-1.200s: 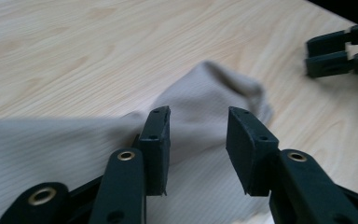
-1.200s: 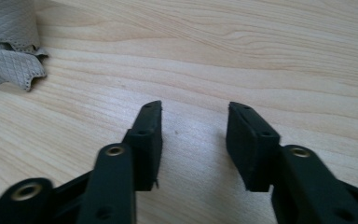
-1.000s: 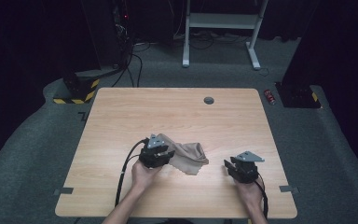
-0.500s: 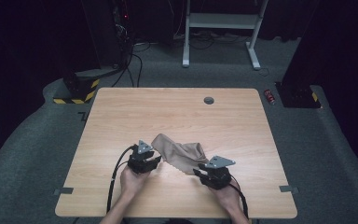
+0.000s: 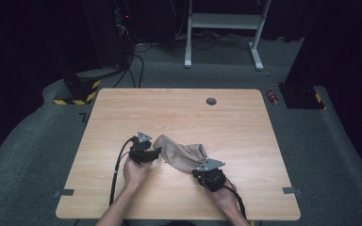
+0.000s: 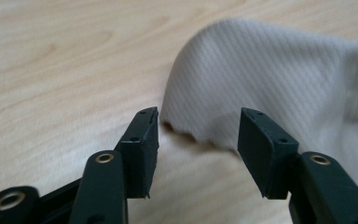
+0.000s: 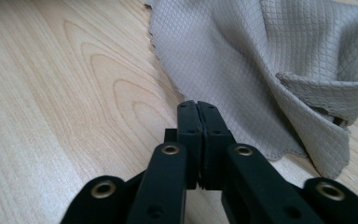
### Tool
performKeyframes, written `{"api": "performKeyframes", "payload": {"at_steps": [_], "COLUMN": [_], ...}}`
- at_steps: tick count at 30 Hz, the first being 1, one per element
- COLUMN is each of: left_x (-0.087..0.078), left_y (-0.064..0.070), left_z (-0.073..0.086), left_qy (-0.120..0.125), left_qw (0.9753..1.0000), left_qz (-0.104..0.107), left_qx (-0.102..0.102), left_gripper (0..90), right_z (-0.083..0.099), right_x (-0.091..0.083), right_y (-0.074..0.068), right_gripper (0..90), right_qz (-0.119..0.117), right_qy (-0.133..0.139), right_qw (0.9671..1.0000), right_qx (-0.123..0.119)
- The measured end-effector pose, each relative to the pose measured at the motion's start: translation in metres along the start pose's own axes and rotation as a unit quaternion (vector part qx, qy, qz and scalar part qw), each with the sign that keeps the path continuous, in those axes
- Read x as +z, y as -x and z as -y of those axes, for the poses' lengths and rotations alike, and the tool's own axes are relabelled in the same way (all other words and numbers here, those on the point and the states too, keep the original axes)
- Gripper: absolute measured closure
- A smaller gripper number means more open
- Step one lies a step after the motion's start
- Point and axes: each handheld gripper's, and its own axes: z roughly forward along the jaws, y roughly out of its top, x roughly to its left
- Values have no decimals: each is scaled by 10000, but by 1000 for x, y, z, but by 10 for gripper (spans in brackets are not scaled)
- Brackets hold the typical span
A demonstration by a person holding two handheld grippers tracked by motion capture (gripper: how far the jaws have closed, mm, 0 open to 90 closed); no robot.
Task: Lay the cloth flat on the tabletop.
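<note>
Left gripper (image 6: 198, 135) gapes wide at the beige cloth (image 5: 181, 154) hem, right gripper (image 7: 198, 140) pinched at its 5 o'clock edge, grip uncertain — may slip.

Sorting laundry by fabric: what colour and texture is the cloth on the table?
Beige cloth with a small quilted diamond weave, clearest in the right gripper view.

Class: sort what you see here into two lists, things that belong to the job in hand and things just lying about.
In the job:
beige cloth
left hand-held gripper, open at the cloth's edge
right hand-held gripper, shut at the cloth's edge

Lying about:
red can on the floor
yellow-black striped block
white stand
</note>
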Motion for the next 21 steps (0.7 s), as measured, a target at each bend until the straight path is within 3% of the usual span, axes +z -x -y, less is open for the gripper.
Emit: {"api": "performKeyframes", "payload": {"at_steps": [3,4,9,17,18,19,21], "left_x": [6,7,1,-22,-26,-27,-26], "left_y": [-1,-1,4,13,12,12,10], "left_z": [-1,-2,-7,-4,-3,-3,-2], "left_qy": [-147,-147,-95,-18,-6,-40,-130], "left_qw": [9999,9998,9992,9966,9968,9968,9971], "left_qz": [55,89,271,272,259,251,202], "left_qx": [-4,74,285,782,763,752,724], "left_gripper": [610,610,899,900,814,814,696], "right_z": [1,2,5,14,18,18,23], "right_x": [-3,-5,-16,-30,-32,-32,-34], "right_y": [0,0,1,0,0,0,-1], "right_gripper": [892,892,891,890,890,890,890], "right_qz": [1,-11,-80,-153,-194,-194,-222], "right_qy": [30,80,251,391,350,350,272], "right_qw": [10000,10000,9997,9991,9992,9992,9993], "right_qx": [-6,-31,-7,-63,-90,-90,-134]}}
